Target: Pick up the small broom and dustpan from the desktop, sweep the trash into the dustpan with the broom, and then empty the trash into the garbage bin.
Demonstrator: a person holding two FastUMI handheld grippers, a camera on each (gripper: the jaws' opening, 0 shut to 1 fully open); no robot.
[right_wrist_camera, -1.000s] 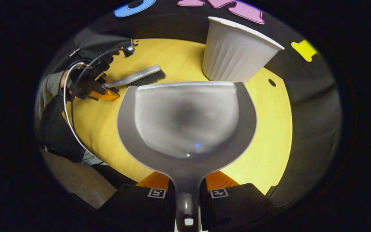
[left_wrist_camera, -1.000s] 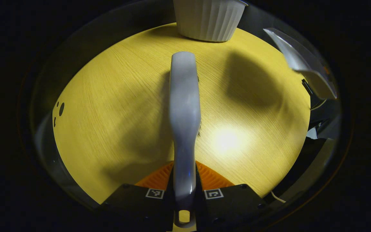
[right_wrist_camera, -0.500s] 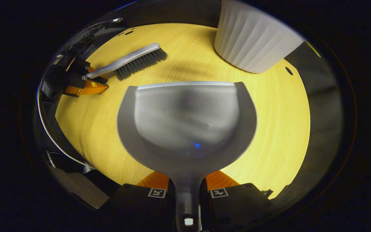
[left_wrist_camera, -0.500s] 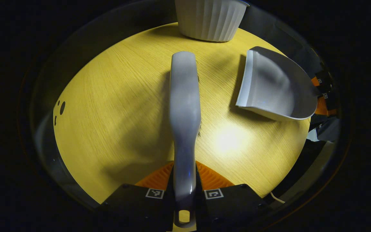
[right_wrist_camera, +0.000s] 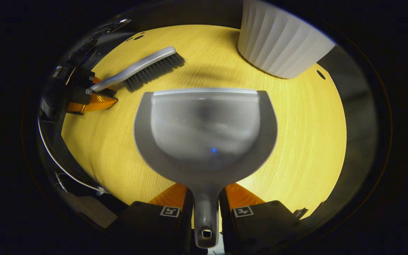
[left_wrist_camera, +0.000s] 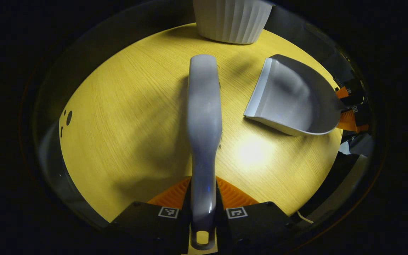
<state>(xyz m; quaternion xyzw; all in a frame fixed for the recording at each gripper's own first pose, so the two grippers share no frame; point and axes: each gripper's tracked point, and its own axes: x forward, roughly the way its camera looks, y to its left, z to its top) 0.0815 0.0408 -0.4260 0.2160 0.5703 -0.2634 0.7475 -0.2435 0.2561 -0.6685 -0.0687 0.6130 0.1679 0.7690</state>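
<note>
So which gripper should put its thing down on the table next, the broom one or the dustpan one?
Probably either. The left gripper grips the broom low over the desktop. The right gripper holds the dustpan beside it. The dustpan appears empty.

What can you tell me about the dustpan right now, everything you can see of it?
The dustpan is grey, smooth and plastic-looking, with a rounded scoop, a straight pale front lip and a short handle with a hanging hole at its end. The right gripper is shut on that handle. The scoop looks empty. In the left gripper view it sits low over the yellow desktop, lip towards the broom, near the ribbed white bin.
</note>
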